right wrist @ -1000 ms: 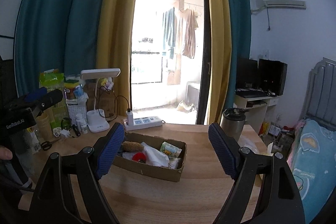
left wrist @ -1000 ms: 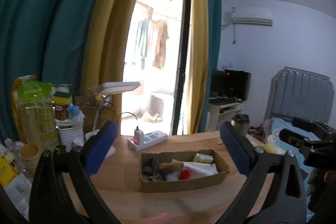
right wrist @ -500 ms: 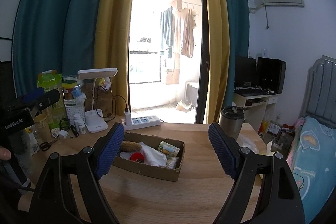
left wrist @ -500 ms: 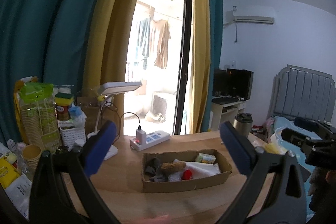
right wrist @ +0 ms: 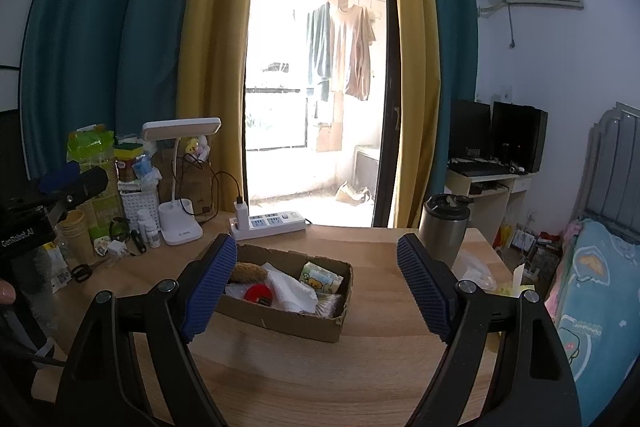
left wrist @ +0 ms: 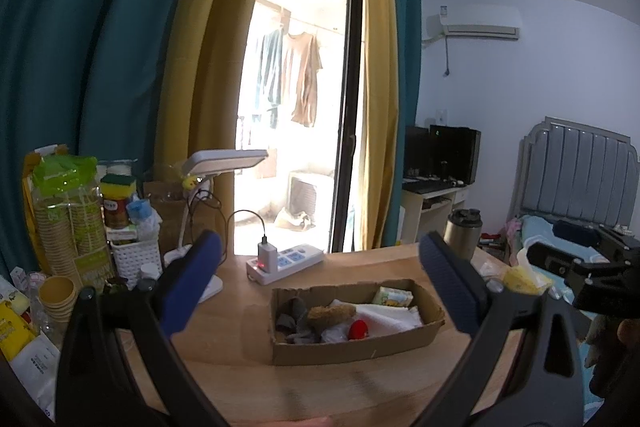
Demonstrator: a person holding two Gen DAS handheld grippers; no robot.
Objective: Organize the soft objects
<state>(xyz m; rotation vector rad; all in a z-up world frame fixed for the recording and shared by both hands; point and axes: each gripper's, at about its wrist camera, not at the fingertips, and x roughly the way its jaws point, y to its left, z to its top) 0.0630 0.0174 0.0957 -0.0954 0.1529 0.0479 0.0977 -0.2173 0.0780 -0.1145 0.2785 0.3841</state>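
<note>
A: Item one, the shallow brown cardboard tray (left wrist: 352, 347) (right wrist: 280, 319)?

B: It sat mid-way along the pale wooden counter (left wrist: 320, 387) (right wrist: 360, 367), in front of both claws. Contents: crumpled white cloth (left wrist: 390, 315) (right wrist: 290, 289), a brown fuzzy oblong piece (left wrist: 330, 313) (right wrist: 248, 271), a small round red item (left wrist: 359, 329) (right wrist: 258, 294), and a green-and-yellow printed packet (left wrist: 393, 296) (right wrist: 320, 277).

A: Differences between views?

B: Only the left wrist view showed the dark grey fabric pieces (left wrist: 290, 315) at the tray's left end; in the right wrist view that end lay behind a blue pad. Only the right wrist view showed black scissors (right wrist: 82, 271) on the counter's left edge.

A: Claws?

B: The left claw (left wrist: 320, 291) stood spread wide, nothing between its blue ribbed pads (left wrist: 192, 283). The right claw (right wrist: 312, 287) was likewise released, pads (right wrist: 420, 291) apart and empty. Each appeared in the other's view at the frame edge, above the counter's sides.

A: Surroundings?

B: White power strip (left wrist: 286, 261) (right wrist: 272, 223) behind the tray, white desk lamp (left wrist: 224, 163) (right wrist: 182, 183) to its left, steel tumbler (left wrist: 462, 233) (right wrist: 444, 227) to its right. A stack of paper cups (left wrist: 56, 293) (right wrist: 76, 235) stood among the clutter on the left.
</note>
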